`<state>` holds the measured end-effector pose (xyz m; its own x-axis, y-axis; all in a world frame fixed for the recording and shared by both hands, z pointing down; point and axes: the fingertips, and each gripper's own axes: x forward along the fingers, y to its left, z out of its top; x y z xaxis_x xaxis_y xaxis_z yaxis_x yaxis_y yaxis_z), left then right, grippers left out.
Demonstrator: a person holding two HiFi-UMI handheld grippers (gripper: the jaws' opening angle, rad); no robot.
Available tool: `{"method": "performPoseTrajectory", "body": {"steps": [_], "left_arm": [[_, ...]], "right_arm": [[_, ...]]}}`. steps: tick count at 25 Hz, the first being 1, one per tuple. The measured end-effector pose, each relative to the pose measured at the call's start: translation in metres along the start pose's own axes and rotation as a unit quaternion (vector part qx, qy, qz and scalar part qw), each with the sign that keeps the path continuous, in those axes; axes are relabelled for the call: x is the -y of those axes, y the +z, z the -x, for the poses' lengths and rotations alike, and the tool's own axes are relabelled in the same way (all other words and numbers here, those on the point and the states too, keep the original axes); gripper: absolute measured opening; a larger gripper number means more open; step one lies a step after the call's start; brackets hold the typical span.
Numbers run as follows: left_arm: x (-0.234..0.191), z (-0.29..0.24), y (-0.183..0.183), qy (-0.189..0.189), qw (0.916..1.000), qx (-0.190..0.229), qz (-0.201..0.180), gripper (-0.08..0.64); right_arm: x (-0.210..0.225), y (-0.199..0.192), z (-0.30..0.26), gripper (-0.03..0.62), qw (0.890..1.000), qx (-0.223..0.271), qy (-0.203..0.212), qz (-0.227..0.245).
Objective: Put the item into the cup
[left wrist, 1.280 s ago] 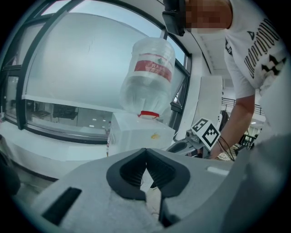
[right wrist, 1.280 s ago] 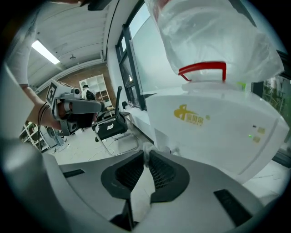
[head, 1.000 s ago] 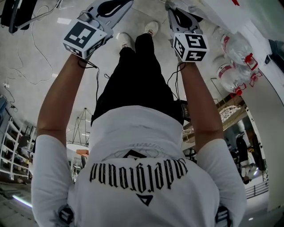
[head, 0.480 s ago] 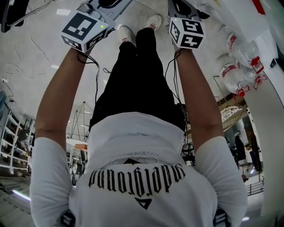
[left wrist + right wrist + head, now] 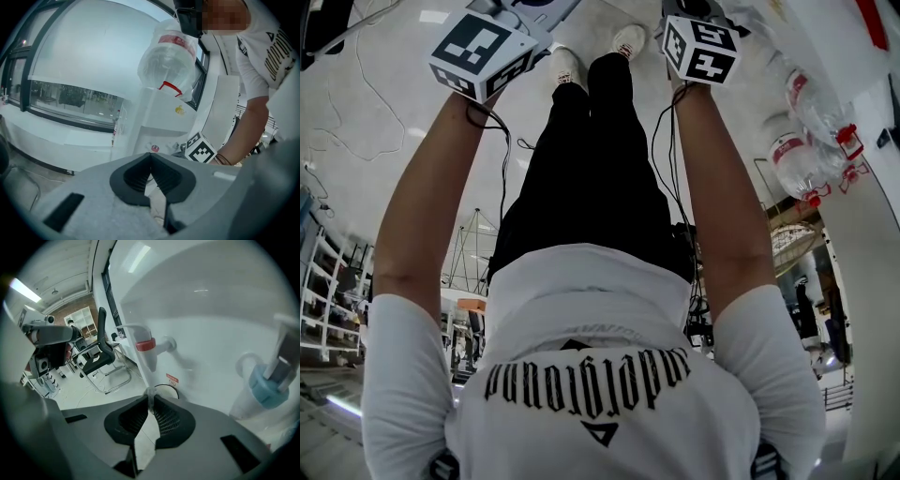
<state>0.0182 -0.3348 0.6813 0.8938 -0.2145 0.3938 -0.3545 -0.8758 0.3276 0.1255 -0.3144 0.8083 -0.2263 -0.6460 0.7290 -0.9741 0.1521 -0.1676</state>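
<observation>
Left gripper (image 5: 151, 157), jaws closed tip to tip, holding nothing, clear bottle (image 5: 168, 61) ahead, right gripper (image 5: 150, 394), jaws together, holding nothing, red tap (image 5: 146, 345) beyond, black chair (image 5: 101, 352) at left.

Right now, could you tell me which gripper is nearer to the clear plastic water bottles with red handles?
Right. The right gripper is just beside the clear plastic water bottles; the left gripper is across the person's legs, farther off.

Bright, perhaps overexposed; fisheye edges warped, vignetted.
</observation>
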Motion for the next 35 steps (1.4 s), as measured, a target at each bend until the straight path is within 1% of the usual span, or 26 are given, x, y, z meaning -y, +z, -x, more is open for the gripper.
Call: {"method": "performPoseTrajectory", "body": {"steps": [4,9,13,17,24,28,32,35], "left_arm": [[-0.003,0.0,0.004,0.003,0.9998,0.007,0.016,0.015],[0.003,-0.005,0.003,0.0,1.0,0.001,0.007,0.015],[0.008,-0.002,0.008,0.01,0.9999,0.001,0.008,0.015],[0.015,-0.001,0.009,0.006,1.0,0.0,0.007,0.015],[0.026,0.005,0.013,-0.003,1.0,0.007,-0.003,0.015],[0.033,0.014,0.018,-0.001,0.9999,0.012,-0.004,0.015],[0.049,0.028,0.023,0.0,0.9999,0.013,-0.001,0.015],[0.058,0.04,0.028,0.001,0.9998,0.02,0.004,0.015]], "right_arm": [[0.006,0.0,-0.007,0.043,1.0,-0.001,-0.006,-0.01],[0.013,-0.002,-0.012,0.043,1.0,-0.002,-0.013,-0.012],[0.014,0.001,-0.014,0.046,1.0,0.002,-0.021,-0.02],[0.015,0.0,-0.011,0.071,0.999,-0.002,-0.025,-0.023],[0.001,0.005,0.0,0.072,1.0,0.003,-0.008,-0.014],[-0.011,0.013,0.01,0.071,1.0,0.009,0.0,-0.003],[-0.029,0.017,0.03,0.067,1.0,0.009,0.02,0.014],[-0.045,0.03,0.049,0.04,0.998,0.023,0.047,0.027]]}}
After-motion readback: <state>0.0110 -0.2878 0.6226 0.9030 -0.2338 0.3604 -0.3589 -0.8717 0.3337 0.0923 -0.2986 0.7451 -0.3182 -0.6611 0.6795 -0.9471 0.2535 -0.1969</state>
